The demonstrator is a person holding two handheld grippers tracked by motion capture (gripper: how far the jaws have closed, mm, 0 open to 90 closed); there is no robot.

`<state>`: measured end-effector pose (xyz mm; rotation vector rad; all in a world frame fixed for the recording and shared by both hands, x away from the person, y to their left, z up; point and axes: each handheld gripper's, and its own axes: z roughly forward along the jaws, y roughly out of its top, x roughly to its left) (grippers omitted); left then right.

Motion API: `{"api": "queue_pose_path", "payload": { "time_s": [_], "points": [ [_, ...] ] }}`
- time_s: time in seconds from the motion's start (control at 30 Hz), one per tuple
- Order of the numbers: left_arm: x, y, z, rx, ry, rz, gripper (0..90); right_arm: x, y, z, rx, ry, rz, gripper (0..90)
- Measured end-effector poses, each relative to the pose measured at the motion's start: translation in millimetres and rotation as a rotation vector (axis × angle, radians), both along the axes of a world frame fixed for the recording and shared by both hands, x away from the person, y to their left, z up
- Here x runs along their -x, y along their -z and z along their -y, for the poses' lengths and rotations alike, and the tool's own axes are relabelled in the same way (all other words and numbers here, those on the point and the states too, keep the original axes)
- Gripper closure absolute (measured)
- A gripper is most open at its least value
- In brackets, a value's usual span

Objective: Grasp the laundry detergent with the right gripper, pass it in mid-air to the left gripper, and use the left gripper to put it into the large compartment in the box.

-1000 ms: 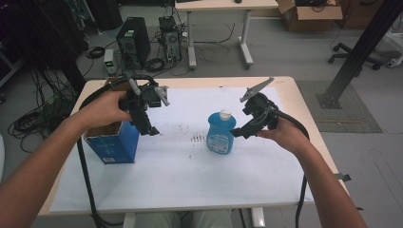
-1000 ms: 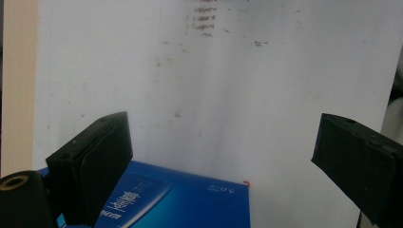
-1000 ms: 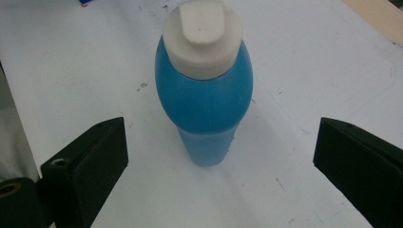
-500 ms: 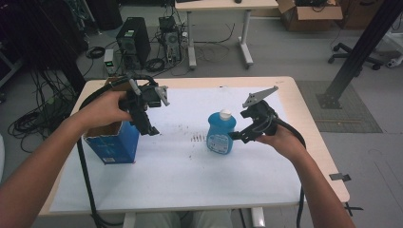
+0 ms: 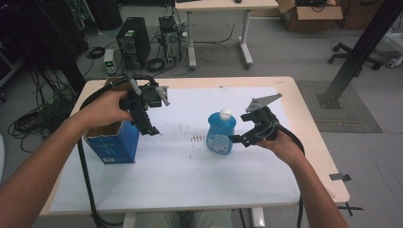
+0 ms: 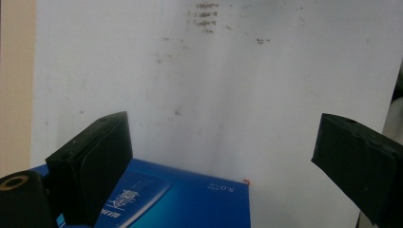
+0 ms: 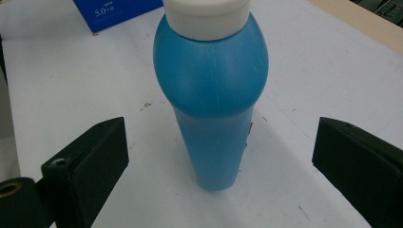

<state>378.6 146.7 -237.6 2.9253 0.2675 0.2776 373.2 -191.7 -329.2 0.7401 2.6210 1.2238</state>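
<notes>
A blue bottle [image 5: 221, 134] with a white cap stands upright on the white sheet, right of the middle. My right gripper [image 5: 236, 139] is low at its right side, open; in the right gripper view the bottle [image 7: 212, 95] stands just ahead of the two spread jaws, which do not touch it [image 7: 218, 164]. An open blue box [image 5: 112, 141] stands at the left. My left gripper [image 5: 151, 129] hangs open over the box's right edge, pointing down. The left gripper view looks down between its jaws [image 6: 223, 161] at the box's side [image 6: 180, 204].
A white sheet [image 5: 180, 166] covers most of the tan table [image 5: 309, 123]; a few dark marks [image 5: 197, 137] lie left of the bottle. Beyond the far edge are a computer tower [image 5: 130, 40], cables, and a black post [image 5: 361, 47] at the right.
My right gripper has dropped and moved left, closer to the bottle's side. The left gripper and the box have stayed where they were.
</notes>
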Motion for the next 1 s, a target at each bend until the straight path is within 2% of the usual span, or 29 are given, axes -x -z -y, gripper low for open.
{"api": "queue_pose_path", "payload": {
  "time_s": [0.73, 0.83, 1.0],
  "points": [
    [-0.4, 1.5, 2.0, -0.01, 0.005, 0.002, 5.9, 2.8, 21.6, 5.5, -0.073, 0.018, 0.025, 4.2],
    [0.2, 3.1, 1.9, 0.0, -0.001, 0.001, 6.0, 2.6, 24.8, 4.6, -0.083, 0.019, 0.035, 4.3],
    [0.4, 4.5, 2.1, 0.002, 0.0, -0.002, 6.0, 2.5, 33.0, 3.0, -0.12, 0.028, 0.048, 4.6]
  ]
}}
